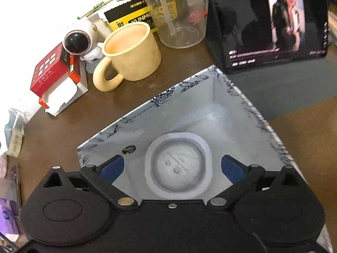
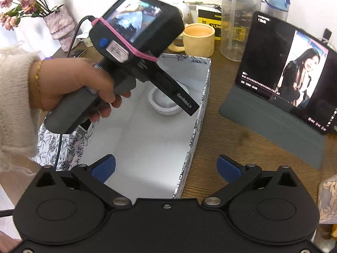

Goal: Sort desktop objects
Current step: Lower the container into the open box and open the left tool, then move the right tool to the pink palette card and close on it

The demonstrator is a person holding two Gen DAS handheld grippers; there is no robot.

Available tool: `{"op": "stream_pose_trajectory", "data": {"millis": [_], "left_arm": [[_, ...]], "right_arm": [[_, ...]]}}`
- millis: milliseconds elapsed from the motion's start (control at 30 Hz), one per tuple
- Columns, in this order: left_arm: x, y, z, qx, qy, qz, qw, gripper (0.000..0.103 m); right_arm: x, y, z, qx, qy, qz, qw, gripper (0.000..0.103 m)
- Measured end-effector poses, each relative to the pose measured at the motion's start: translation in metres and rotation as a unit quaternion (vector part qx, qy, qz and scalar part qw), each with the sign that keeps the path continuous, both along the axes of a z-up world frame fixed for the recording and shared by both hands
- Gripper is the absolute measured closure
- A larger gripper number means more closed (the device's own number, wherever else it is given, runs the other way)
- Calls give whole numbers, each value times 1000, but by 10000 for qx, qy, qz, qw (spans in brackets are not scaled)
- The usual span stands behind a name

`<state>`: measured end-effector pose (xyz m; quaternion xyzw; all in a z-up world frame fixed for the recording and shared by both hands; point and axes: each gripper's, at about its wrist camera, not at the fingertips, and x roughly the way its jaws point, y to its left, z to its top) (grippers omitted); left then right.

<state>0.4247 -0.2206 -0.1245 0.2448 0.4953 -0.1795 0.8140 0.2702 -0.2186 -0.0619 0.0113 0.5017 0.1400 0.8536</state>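
The brown tabletop [image 2: 221, 130] carries everything here. Largest on it is my white box [image 2: 147, 147] with the flower-print rim, open at the top and sitting near the middle of the tabletop. To its right a tablet [image 2: 290, 73] leans upright on a grey folding cover [image 2: 273, 130], its screen lit.

My left hand [image 2: 69, 84], in a fluffy cream sleeve, holds the left gripper [image 1: 172, 168] over the far end of the box. Its blue-padded fingers stand wide apart with nothing between them. Straight below, a small white lidded cup [image 1: 178, 164] rests on the floor of the box, near its far right corner, apart from the pads.

My right gripper [image 2: 166, 168] hangs over the near right edge of the box, its fingers also spread and holding nothing.

Behind the box, toward the back edge of the tabletop, stand a clear plastic bottle [image 1: 179, 14] with a straw inside, a yellow and black carton [image 1: 128, 14] and a cream mug [image 1: 130, 52], its handle pointing toward me. Left of the mug sit a small astronaut figure [image 1: 82, 42] and an opened red and white packet [image 1: 54, 78].
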Motion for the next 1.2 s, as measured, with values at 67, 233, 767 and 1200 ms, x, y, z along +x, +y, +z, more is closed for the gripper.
{"op": "stream_pose_trajectory", "data": {"millis": [67,233,767,1200], "left_arm": [[-6,3,11,-101,-23,-40,9999,2],[-29,16,41,-328,-236,-137,9991,0],[-130,97,115,-774,-568,-213,9952,0],[-207,179,117,-677,-477,105,9965,0]], "right_arm": [[-4,2,4,-23,-44,12,10000,0],[-19,10,17,-45,-150,115,9998,0],[-81,47,54,-127,-529,935,9941,0],[-116,105,41,-258,-473,2327,9710,0]]}}
